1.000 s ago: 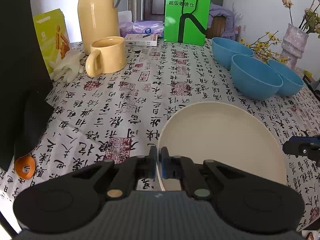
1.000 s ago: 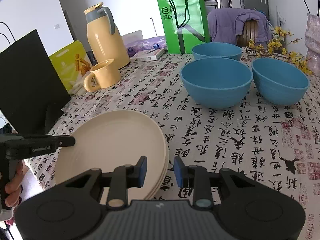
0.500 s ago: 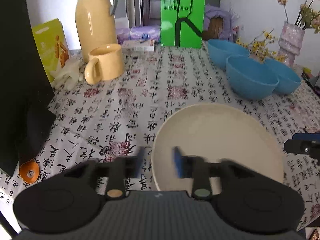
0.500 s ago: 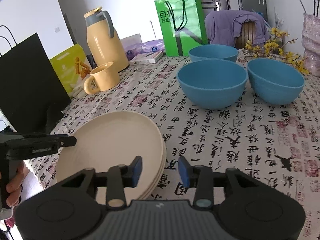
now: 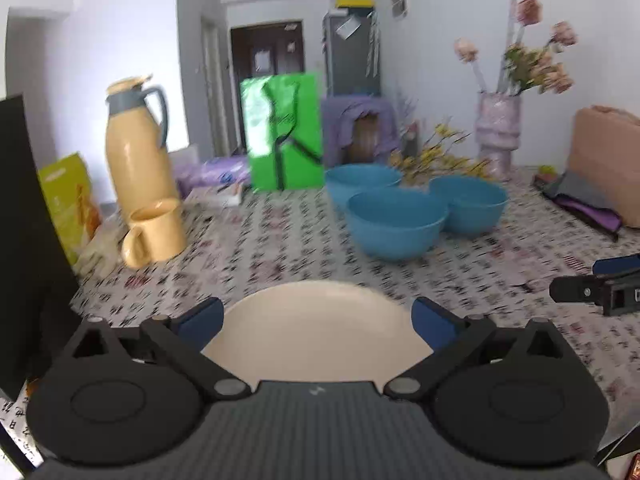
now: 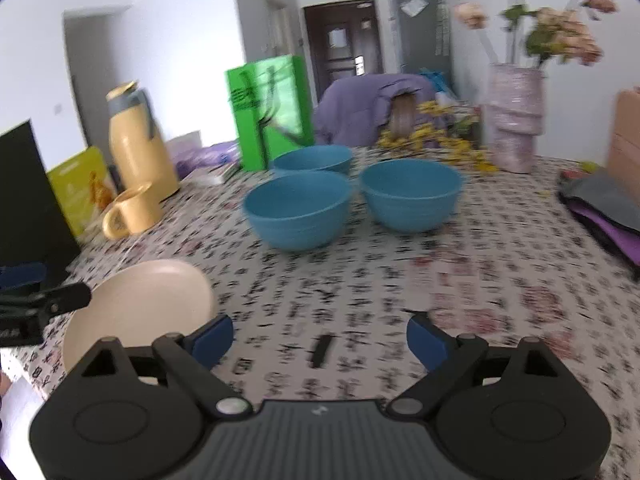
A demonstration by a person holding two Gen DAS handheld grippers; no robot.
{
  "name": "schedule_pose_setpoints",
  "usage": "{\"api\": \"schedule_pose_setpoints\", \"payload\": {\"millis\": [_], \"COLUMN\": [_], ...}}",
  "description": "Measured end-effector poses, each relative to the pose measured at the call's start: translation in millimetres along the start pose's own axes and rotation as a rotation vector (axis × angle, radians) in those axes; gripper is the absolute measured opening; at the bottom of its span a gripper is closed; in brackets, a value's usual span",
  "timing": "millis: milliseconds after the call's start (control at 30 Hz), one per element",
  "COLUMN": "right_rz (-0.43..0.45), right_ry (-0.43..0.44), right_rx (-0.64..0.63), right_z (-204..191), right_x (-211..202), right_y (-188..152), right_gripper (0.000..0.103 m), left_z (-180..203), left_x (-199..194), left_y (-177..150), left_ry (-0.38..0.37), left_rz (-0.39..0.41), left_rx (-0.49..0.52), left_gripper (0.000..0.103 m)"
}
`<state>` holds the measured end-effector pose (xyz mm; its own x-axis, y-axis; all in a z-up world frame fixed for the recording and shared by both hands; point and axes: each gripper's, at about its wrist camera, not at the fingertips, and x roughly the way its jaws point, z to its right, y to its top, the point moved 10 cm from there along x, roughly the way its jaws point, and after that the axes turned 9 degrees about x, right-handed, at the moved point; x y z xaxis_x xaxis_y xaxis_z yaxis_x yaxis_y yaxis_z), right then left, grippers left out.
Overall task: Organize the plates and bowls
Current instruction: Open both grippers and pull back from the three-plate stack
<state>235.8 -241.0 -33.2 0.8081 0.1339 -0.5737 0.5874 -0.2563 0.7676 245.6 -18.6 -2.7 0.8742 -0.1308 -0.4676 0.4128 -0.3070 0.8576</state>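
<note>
A stack of cream plates (image 5: 316, 328) lies on the calligraphy tablecloth near the front edge; it also shows in the right wrist view (image 6: 140, 312) at lower left. My left gripper (image 5: 316, 320) is wide open and empty, raised just behind the plates. My right gripper (image 6: 320, 338) is wide open and empty over bare cloth to the right of the plates. Three blue bowls stand further back: a near one (image 6: 298, 210), a right one (image 6: 410, 194) and a far one (image 6: 314, 158). They also show in the left wrist view (image 5: 396, 220).
A yellow mug (image 5: 158, 232) and a yellow thermos (image 5: 138, 152) stand at the left, with a black bag (image 5: 24, 240) beside them. A green bag (image 5: 284, 132) stands at the back. A flower vase (image 6: 514, 116) and folded cloths (image 6: 604, 208) are at the right.
My left gripper let go of the plate rim and opened wide. My right gripper opened wide too. Both grippers lifted and tilted up, away from the plate stack.
</note>
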Motion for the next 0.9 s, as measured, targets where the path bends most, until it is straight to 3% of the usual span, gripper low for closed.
{"api": "schedule_pose_setpoints", "payload": {"millis": [233, 500, 700, 900], "right_rz": [0.106, 0.240, 0.278, 0.283], "right_ry": [-0.057, -0.080, -0.051, -0.051], "right_rx": [0.007, -0.020, -0.062, -0.061], "right_z": [25, 21, 4, 3], "right_x": [-50, -119, -152, -153], "right_y": [-7, -45, -64, -70], "right_gripper": [0.097, 0.103, 0.103, 0.103], "left_z": [30, 41, 41, 32], "left_x": [-35, -79, -105, -106], "left_y": [-1, -23, -36, -47], "left_ry": [-0.018, 0.007, 0.016, 0.035], "left_rz": [0.054, 0.094, 0.114, 0.087], "left_rx": [-0.018, -0.052, -0.054, -0.087], "left_gripper": [0.103, 0.103, 0.103, 0.103]}}
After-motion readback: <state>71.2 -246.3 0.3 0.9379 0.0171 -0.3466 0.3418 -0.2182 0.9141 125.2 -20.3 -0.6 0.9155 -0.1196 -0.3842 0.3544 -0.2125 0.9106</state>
